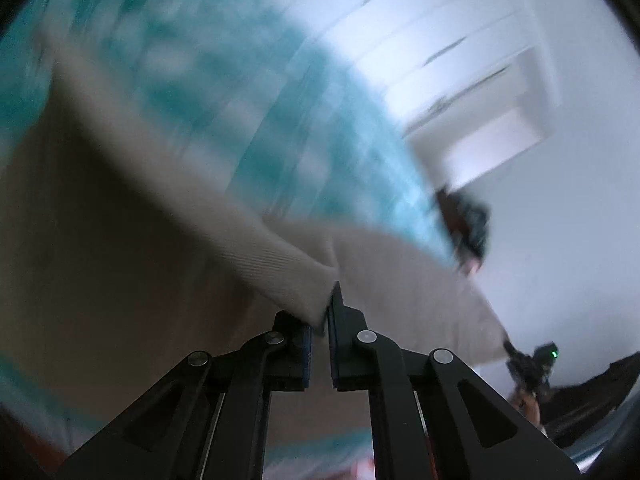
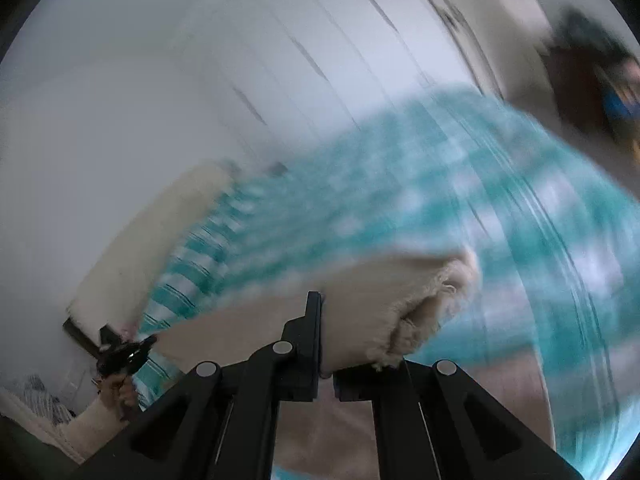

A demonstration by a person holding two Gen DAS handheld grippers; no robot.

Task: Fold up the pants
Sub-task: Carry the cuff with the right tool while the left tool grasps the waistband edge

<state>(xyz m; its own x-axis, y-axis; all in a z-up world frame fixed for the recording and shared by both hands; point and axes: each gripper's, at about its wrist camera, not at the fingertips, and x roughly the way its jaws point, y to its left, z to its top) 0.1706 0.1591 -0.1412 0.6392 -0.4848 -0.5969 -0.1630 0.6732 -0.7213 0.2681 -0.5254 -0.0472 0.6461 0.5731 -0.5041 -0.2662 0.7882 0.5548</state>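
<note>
Beige pants (image 1: 132,216) hang in the air, stretched between both grippers, above a teal-and-white checked bedspread (image 1: 224,80). My left gripper (image 1: 322,320) is shut on the ribbed waistband corner (image 1: 288,272). My right gripper (image 2: 326,360) is shut on a frayed hem of a pant leg (image 2: 416,300). The right gripper also shows in the left wrist view (image 1: 520,360) at the far end of the cloth, and the left gripper in the right wrist view (image 2: 124,356). Both views are strongly blurred.
The checked bedspread (image 2: 480,184) covers a bed with a pale headboard or pillow (image 2: 152,236). White wardrobe doors (image 1: 460,32) and a white wall (image 2: 100,60) stand behind. A dark object (image 2: 592,64) sits at the upper right.
</note>
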